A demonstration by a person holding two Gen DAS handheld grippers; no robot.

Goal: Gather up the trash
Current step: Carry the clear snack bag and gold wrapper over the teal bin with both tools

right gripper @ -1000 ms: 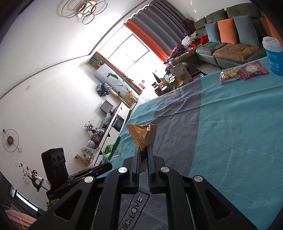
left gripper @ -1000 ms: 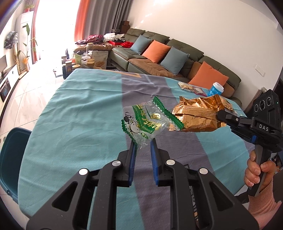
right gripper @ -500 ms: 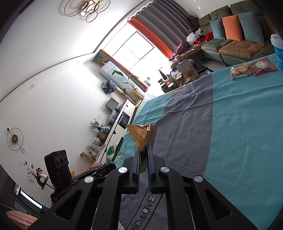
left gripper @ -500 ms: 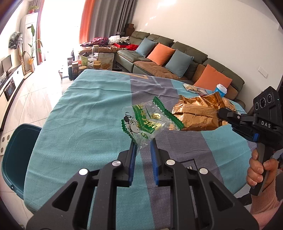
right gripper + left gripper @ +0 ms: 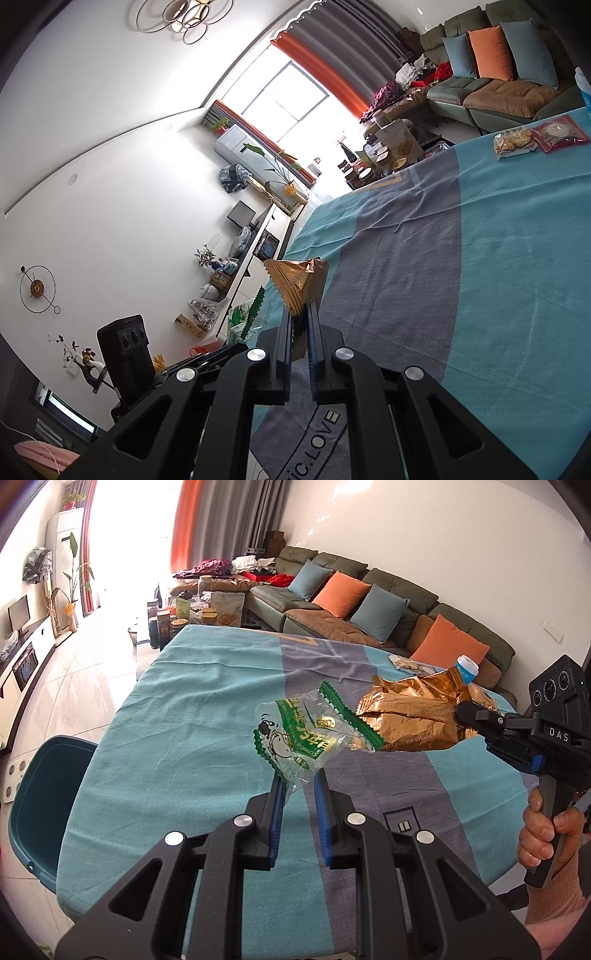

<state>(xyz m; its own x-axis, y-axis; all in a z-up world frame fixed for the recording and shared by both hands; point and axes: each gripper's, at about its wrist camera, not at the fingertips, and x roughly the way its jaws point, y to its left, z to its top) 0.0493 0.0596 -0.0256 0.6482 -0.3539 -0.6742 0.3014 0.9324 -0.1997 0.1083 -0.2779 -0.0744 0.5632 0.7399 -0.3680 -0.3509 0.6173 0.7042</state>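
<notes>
My left gripper (image 5: pixel 298 781) is shut on a clear and green snack wrapper (image 5: pixel 301 736), held above the table. My right gripper (image 5: pixel 299 308) is shut on a crumpled gold foil bag (image 5: pixel 299 284). In the left wrist view the gold bag (image 5: pixel 410 716) hangs just right of the green wrapper, with the right gripper (image 5: pixel 461 712) behind it. The green wrapper's edge (image 5: pixel 251 314) shows left of the gold bag in the right wrist view. A dark teal bin (image 5: pixel 40 805) stands on the floor at the table's left edge.
The table (image 5: pixel 192 716) has a teal and grey cloth. Two snack packets (image 5: pixel 539 138) and a blue cup (image 5: pixel 466 668) sit at its far right side. A sofa (image 5: pixel 369 602) with cushions lies beyond. A tiled floor (image 5: pixel 74 675) runs along the left.
Both grippers have pulled back and risen slightly with their wrappers; the table looks farther away and the teal bin shows more at the left.
</notes>
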